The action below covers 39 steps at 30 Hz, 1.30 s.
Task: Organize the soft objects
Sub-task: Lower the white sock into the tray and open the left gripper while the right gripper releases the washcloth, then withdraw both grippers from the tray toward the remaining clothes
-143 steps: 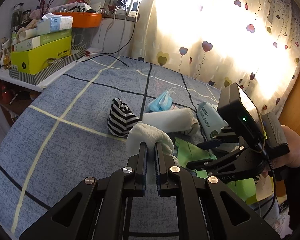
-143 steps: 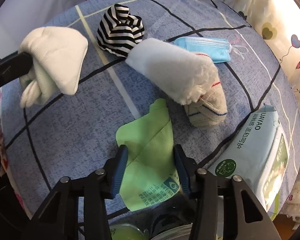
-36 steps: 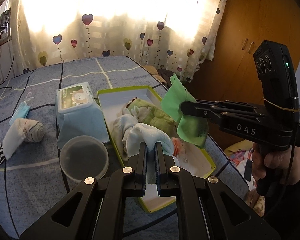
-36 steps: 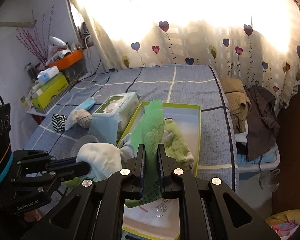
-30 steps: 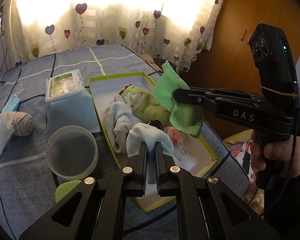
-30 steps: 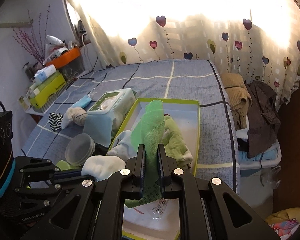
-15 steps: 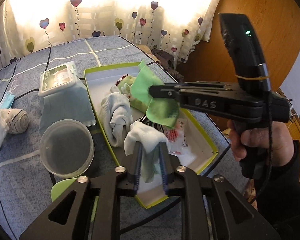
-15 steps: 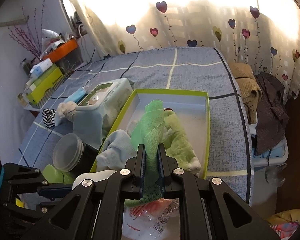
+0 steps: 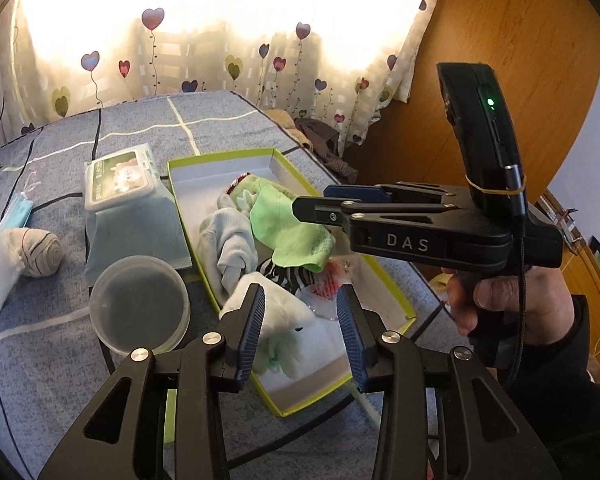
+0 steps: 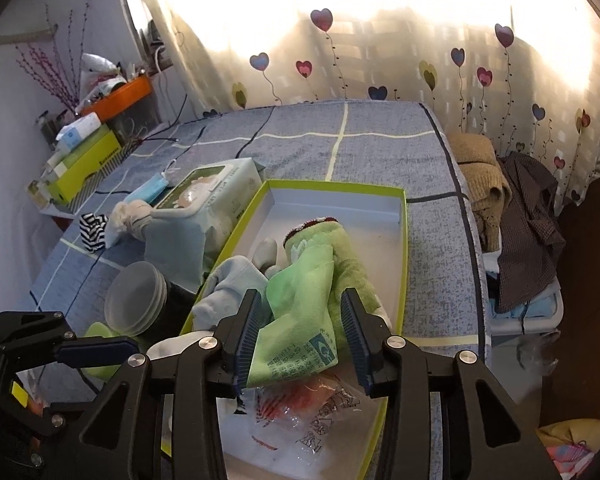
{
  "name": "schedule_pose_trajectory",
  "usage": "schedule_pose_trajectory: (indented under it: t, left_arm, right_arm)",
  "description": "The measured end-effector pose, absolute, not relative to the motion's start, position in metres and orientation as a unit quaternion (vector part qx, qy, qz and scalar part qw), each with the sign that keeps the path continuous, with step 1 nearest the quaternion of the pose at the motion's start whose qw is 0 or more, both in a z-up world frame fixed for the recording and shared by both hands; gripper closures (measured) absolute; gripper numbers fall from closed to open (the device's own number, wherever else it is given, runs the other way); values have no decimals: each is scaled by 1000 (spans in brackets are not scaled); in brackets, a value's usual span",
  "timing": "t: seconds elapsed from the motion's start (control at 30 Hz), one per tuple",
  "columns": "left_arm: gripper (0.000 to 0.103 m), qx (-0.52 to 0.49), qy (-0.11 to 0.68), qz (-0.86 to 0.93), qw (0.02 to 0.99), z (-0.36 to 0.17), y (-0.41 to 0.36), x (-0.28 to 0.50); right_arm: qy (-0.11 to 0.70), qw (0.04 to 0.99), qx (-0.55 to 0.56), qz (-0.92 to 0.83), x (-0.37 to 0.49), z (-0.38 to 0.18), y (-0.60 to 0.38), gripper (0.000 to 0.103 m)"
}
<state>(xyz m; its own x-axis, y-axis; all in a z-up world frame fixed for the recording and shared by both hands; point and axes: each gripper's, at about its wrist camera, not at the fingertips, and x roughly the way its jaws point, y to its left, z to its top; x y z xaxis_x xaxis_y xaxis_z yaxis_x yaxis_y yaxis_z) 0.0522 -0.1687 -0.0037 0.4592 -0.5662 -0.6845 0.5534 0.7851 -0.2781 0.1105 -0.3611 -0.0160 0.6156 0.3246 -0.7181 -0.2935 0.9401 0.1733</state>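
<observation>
A lime-green box (image 9: 184,200) lies open on the blue checked bed. My left gripper (image 9: 300,300) hangs over its near end, jaws opening; the white sock (image 9: 276,312) lies loose between them, leaning on the left finger, its toe in the box. My right gripper (image 10: 300,308) is over the box too, jaws opening. The green cloth (image 10: 300,320) sags between its fingers onto the green plush (image 10: 348,264), no pad pressing it. In the left wrist view the right gripper (image 9: 316,200) reaches in from the right above that cloth (image 9: 288,232).
In the box also lie a pale blue sock (image 9: 232,244), a striped sock (image 9: 284,276) and a plastic wrapper (image 10: 312,412). Left of the box: wipes pack (image 9: 120,176), round clear lid (image 9: 140,312), rolled sock (image 9: 40,254), blue mask (image 9: 14,210). Clothes pile (image 10: 520,208) beyond the bed's right edge.
Both grippers carried their pieces from the bed to over the box. In the last half second both jaws parted, and the white sock and green cloth slumped down into the box.
</observation>
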Motion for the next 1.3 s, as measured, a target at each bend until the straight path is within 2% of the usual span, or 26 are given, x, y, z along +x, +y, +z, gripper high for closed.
schedule_pose_trajectory:
  t: [0.17,0.3,0.57,1.3]
  left_arm:
    - [64,-21,385,-329,862,8,-160,46]
    - [64,-33,369,-322,871,18,-149,40]
    - [64,-48,344,-297,889,31,-126,32]
    - [64,-74,333,-221,914,29,-67,31]
  right_arm:
    - [388,907,17,166,95,0,-362,62]
    - [373,913,16,162,80,13,-359,57]
    - [347,923,-1,168,55,34,-341,53]
    - [338,919,-35,200,36,43,-296,51]
